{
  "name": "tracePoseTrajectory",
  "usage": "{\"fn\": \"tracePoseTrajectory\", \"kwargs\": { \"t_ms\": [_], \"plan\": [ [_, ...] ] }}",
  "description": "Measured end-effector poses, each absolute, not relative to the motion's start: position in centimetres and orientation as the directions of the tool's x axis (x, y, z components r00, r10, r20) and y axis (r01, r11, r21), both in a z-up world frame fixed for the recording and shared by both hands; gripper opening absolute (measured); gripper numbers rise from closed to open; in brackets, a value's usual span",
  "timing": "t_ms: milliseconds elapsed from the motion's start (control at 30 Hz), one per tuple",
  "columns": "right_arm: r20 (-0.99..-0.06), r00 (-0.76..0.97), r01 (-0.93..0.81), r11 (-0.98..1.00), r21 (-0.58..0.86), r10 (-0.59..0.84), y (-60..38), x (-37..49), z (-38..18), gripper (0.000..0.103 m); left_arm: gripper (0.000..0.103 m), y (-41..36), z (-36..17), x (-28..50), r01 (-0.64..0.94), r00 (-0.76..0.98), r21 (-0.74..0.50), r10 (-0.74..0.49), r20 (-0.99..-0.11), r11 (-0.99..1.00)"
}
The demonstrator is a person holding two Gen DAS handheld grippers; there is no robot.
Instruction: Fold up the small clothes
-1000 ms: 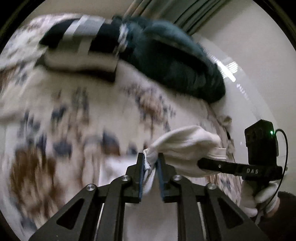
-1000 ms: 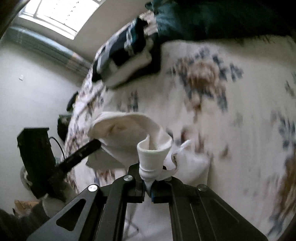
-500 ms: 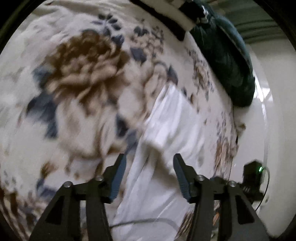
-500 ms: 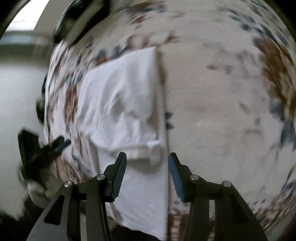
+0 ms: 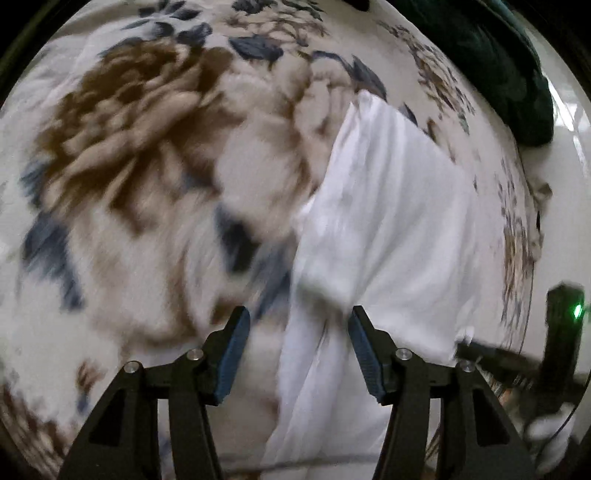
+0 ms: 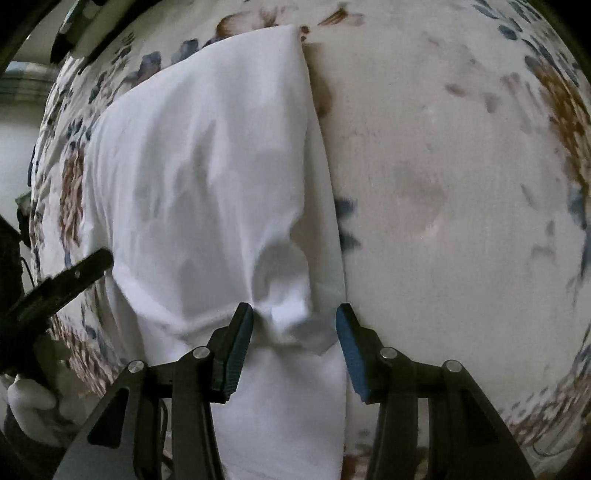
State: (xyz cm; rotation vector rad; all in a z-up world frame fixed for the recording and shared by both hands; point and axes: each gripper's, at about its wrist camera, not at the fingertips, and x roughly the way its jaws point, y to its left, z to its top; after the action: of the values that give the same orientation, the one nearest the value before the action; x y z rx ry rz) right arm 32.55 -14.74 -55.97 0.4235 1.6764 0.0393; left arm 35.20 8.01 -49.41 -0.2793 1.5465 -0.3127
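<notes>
A small white garment lies folded over itself on a floral blanket. My left gripper is open just above the garment's near left corner, holding nothing. In the right wrist view the same white garment lies flat with a puckered fold near my right gripper, which is open with its jaws either side of that pucker. The right gripper also shows at the left view's right edge; the left gripper's finger shows at the right view's left.
The floral blanket covers the bed all around the garment. A dark green bundle lies at the far right of the bed. Folded dark and white clothes sit at the far edge.
Both grippers let go of the garment, which they held lifted a second ago. It now lies folded on the blanket, and both grippers are open close above it.
</notes>
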Motion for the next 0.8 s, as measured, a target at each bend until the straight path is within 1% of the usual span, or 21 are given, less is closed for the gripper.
{"fn": "tracePoseTrajectory", "kwargs": {
  "t_ms": [100,233,333,400,433,533,633,700,800],
  "plan": [
    [-0.946,-0.074,0.285,0.916,0.283,0.315,-15.4,30.3,-54.0,0.049,0.053,9.3,-47.9,31.1,0.044,-0.019,-0.342,-0.341,-0.940,0.939],
    [-0.946,-0.073,0.278,0.918,0.283,0.314,-14.8,26.2,-51.7,0.049,0.053,9.3,-47.9,25.2,0.071,-0.094,-0.314,-0.307,-0.947,0.947],
    [-0.948,-0.110,0.279,0.924,0.260,0.300,-14.0,22.3,-51.6,0.049,0.053,8.3,-48.8,21.0,0.111,-0.149,-0.270,-0.253,-0.956,0.956],
    [-0.937,-0.149,0.312,0.914,0.259,0.317,-14.0,19.4,-52.2,0.049,0.053,8.3,-49.4,18.2,0.131,-0.185,-0.241,-0.215,-0.959,0.962],
    [-0.931,-0.163,0.332,0.906,0.261,0.328,-14.1,17.9,-52.5,0.049,0.053,8.6,-49.6,17.2,0.122,-0.198,-0.242,-0.215,-0.956,0.963],
    [-0.926,-0.177,0.358,0.898,0.255,0.334,-14.6,14.1,-53.0,0.049,0.053,10.1,-49.7,14.7,0.047,-0.213,-0.267,-0.251,-0.944,0.963],
    [-0.917,-0.164,0.386,0.879,0.279,0.363,-15.5,11.7,-53.7,0.049,0.053,11.0,-49.2,14.5,-0.030,-0.176,-0.339,-0.339,-0.924,0.940],
    [-0.905,-0.137,0.440,0.843,0.309,0.403,-16.6,10.4,-54.2,0.049,0.053,11.2,-49.1,14.7,-0.076,-0.151,-0.395,-0.402,-0.903,0.916],
    [-0.890,-0.106,0.489,0.803,0.342,0.443,-18.2,9.4,-55.0,0.049,0.053,10.2,-49.6,15.9,-0.072,-0.132,-0.444,-0.450,-0.883,0.893]
  ]
}}
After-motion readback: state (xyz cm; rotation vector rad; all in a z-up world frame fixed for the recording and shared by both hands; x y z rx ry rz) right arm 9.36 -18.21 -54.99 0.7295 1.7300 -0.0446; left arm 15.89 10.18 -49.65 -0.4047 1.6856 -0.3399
